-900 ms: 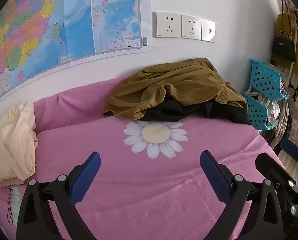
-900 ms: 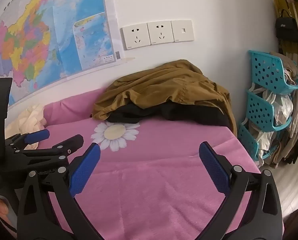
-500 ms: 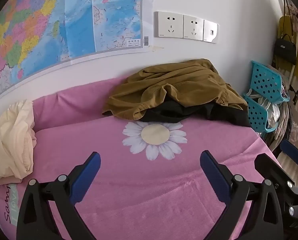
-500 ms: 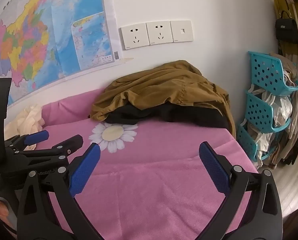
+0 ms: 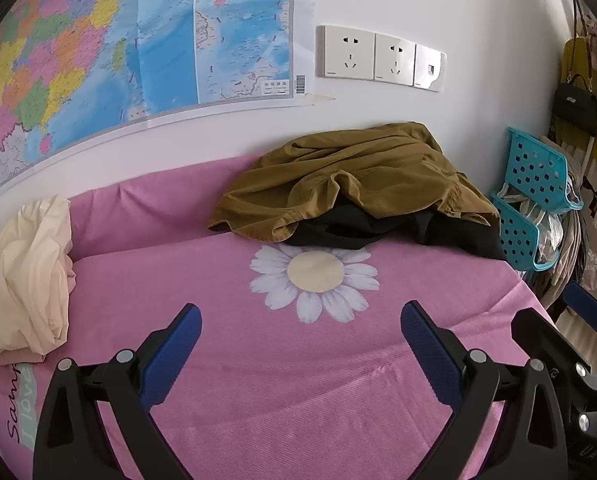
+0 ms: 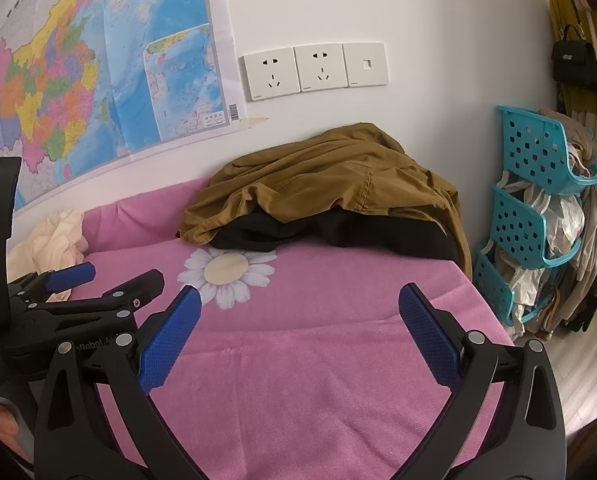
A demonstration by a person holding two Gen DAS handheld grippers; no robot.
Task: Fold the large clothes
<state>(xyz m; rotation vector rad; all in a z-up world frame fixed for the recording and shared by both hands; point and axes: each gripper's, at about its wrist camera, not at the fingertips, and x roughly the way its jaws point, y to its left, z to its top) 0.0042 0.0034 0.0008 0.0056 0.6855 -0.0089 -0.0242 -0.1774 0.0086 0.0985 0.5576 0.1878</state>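
Observation:
A crumpled mustard-brown garment (image 5: 358, 176) (image 6: 330, 184) lies heaped on a black garment (image 5: 378, 228) (image 6: 338, 232) at the back of the pink bed, against the wall. A cream garment (image 5: 22, 276) (image 6: 54, 240) is bunched at the left. My left gripper (image 5: 300, 334) hovers open over the pink cover, short of the daisy print (image 5: 314, 276), with nothing between its blue pads. My right gripper (image 6: 298, 316) is open too, empty, above the cover to the right of the left one. The left gripper's fingers (image 6: 78, 276) show at the left of the right wrist view.
The pink bedcover (image 5: 298, 400) (image 6: 318, 360) ends at its right edge beside a stack of turquoise baskets (image 5: 534, 204) (image 6: 534, 216) holding hangers and bags. A map (image 5: 118, 40) and wall sockets (image 5: 378, 60) hang behind. A black handbag (image 6: 574, 60) hangs at the far right.
Both grippers have drifted slightly, so the clothes heap sits a little further left in the right wrist view. Jaws stay wide open; the garments have not moved.

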